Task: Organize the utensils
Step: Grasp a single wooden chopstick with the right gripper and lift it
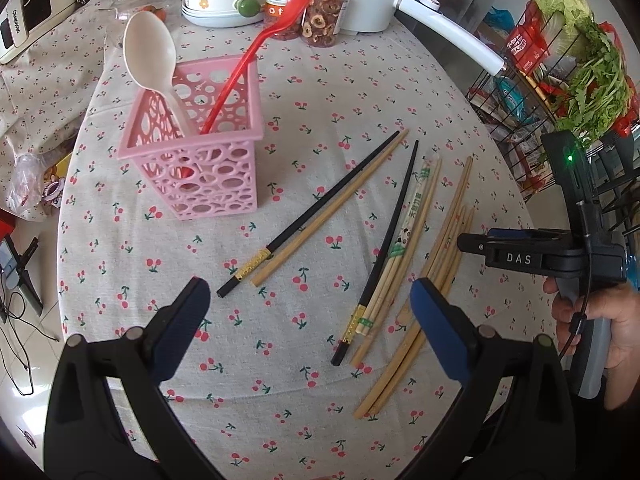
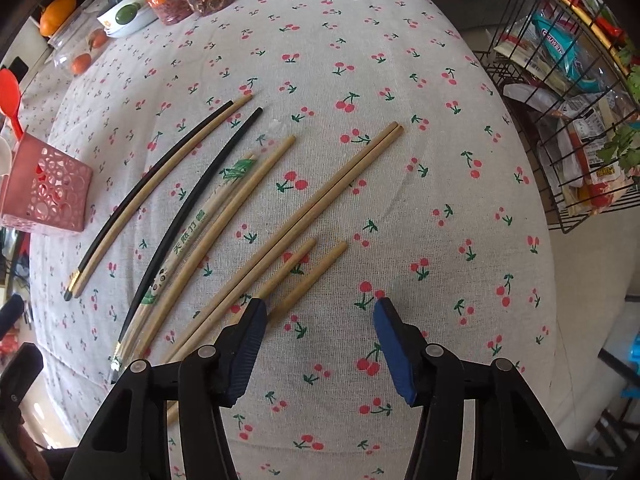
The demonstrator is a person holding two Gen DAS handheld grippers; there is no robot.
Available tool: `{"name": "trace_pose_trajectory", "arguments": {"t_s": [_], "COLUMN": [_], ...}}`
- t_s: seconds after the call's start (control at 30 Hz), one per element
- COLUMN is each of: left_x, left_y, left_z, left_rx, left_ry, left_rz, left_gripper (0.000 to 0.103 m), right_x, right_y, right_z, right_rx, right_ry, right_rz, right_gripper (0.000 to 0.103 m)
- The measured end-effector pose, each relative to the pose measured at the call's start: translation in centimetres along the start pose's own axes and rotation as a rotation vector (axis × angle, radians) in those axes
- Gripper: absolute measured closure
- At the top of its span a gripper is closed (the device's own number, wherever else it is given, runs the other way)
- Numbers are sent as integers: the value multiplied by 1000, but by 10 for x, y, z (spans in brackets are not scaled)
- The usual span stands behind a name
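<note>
Both grippers hovering wide open and empty above the chopsticks scattered on the cherry-print tablecloth [image 1: 160, 248].

Only the left view is showing the pink perforated plastic holder [image 1: 196, 160] whole, at 10 o'clock, holding a white spoon [image 1: 150, 54] and red spoon [image 1: 264, 36]; the left gripper [image 1: 310, 328] is hanging near the black chopsticks [image 1: 320, 208], the right gripper [image 2: 320, 340] beside the bamboo chopsticks [image 2: 288, 232].

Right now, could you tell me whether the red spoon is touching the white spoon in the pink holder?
Apart. The left wrist view shows the red spoon leaning at the pink holder's far corner, with open holder between it and the white spoon.
</note>
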State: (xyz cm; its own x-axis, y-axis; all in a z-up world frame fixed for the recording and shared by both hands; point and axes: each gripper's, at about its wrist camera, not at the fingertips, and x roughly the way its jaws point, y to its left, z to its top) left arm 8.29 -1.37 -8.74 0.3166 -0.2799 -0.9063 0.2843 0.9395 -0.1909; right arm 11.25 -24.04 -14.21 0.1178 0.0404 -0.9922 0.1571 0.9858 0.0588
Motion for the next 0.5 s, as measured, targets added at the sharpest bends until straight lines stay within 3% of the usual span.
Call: {"name": "trace_pose_trajectory", "arguments": {"t_s": [0.13, 0.33, 0.43, 0.5], "left_x": [-1, -7, -5, -2], "left_y": [-4, -8, -12, -19], "left_z": [1, 0, -1, -2], "left_rx": [10, 34, 61, 95], "left_ry": [-5, -21, -12, -1], "left_rz": [-8, -28, -32, -26], "left_gripper": [3, 9, 24, 39], "right_x": [0, -6, -7, -10], "right_y": [26, 29, 10, -1], "right_z": [-11, -19, -19, -20], "right_rx": [-65, -102, -80, -58], "right_ry": [-14, -49, -44, -55], "right_rz": [-65, -39, 0, 3], "right_gripper": [51, 90, 97, 98]}}
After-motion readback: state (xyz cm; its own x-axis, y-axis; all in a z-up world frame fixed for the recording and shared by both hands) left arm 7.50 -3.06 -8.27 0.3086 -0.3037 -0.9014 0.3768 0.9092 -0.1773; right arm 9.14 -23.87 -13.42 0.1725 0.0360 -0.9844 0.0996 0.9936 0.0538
